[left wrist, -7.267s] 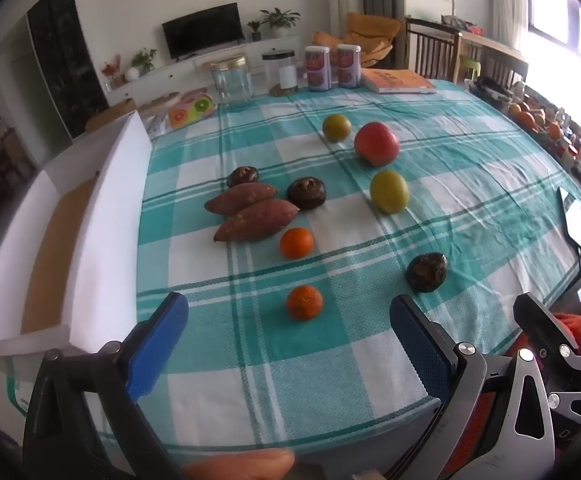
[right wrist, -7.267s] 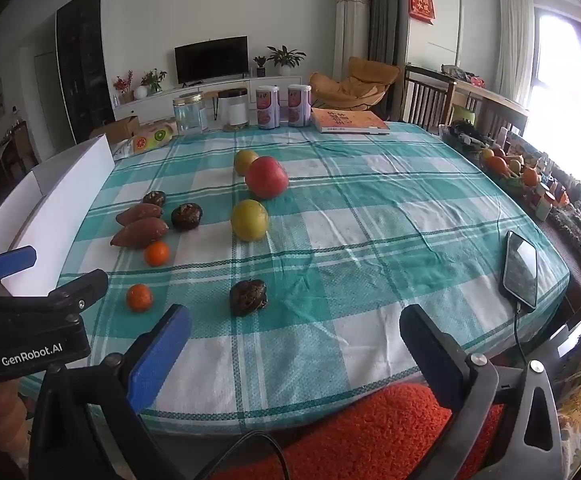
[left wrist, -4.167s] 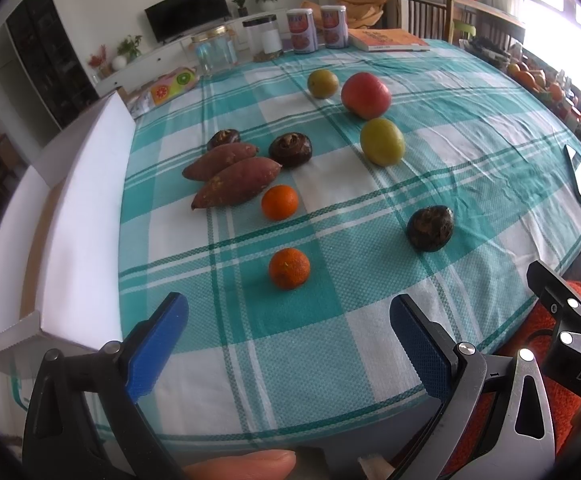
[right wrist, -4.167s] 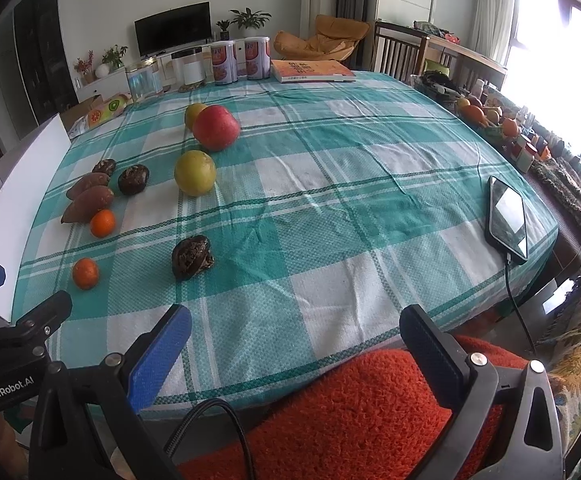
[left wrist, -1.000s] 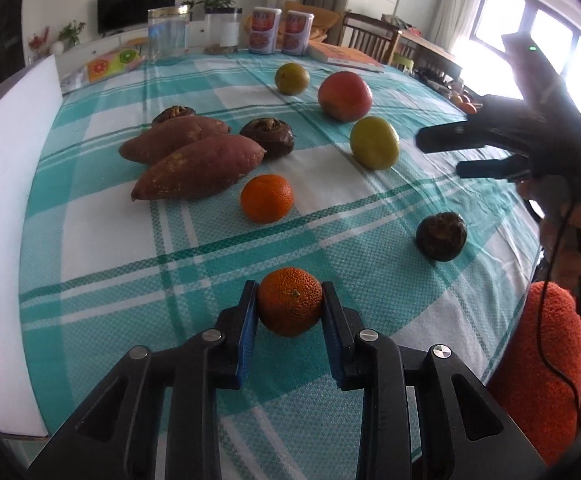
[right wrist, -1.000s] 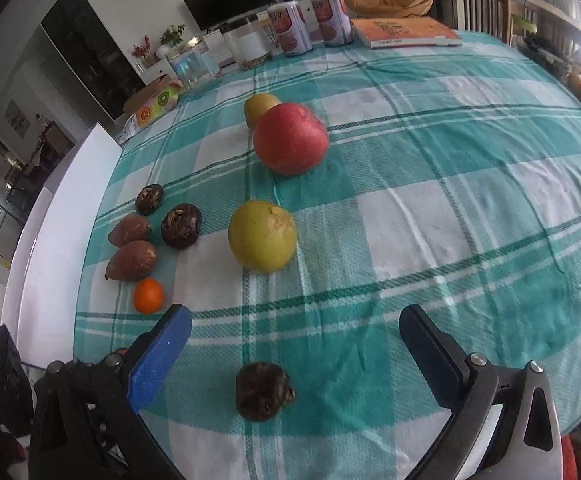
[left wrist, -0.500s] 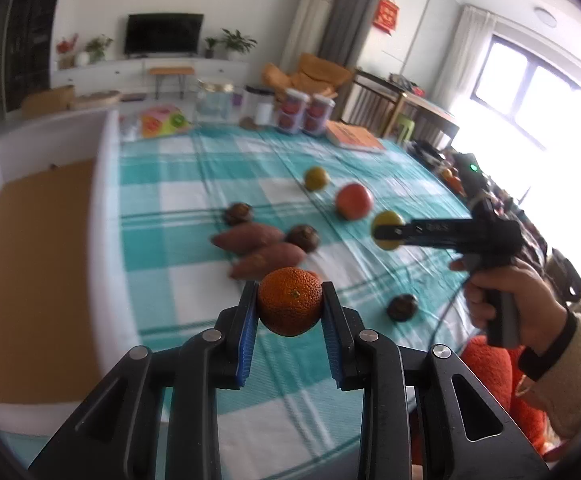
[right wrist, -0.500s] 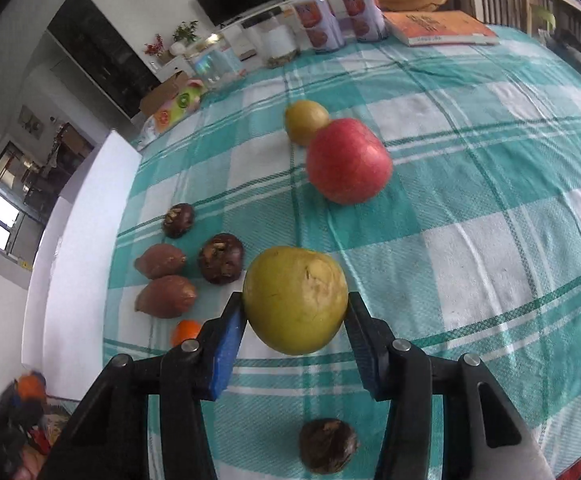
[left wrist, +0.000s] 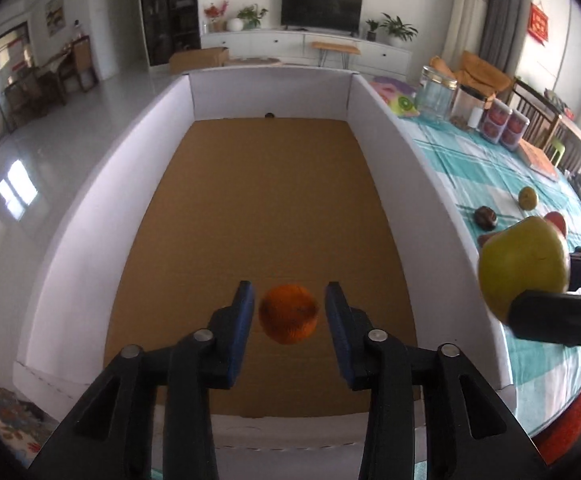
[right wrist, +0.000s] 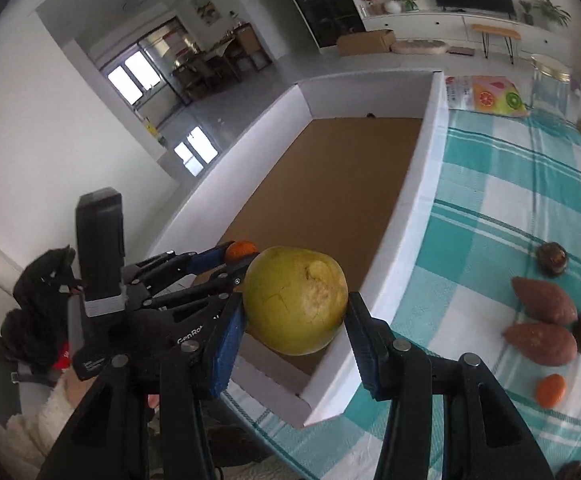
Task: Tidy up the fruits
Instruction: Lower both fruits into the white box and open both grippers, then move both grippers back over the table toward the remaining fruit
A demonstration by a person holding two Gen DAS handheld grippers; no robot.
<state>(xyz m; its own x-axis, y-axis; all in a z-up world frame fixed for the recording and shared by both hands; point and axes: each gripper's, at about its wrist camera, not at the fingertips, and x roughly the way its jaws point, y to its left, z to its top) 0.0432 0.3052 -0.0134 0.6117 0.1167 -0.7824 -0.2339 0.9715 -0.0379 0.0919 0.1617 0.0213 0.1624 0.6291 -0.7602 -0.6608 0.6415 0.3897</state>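
Mandarin [left wrist: 288, 314] between parted left claw [left wrist: 289, 312] fingers, tilted down over box [left wrist: 70, 240]

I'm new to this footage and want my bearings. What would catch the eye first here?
An orange sits between the left hand-held gripper's just-opened fingers, untouched by the pads, above the white box's brown floor. At the box's table-side wall, the right hand-held gripper clamps a big yellow-green fruit.
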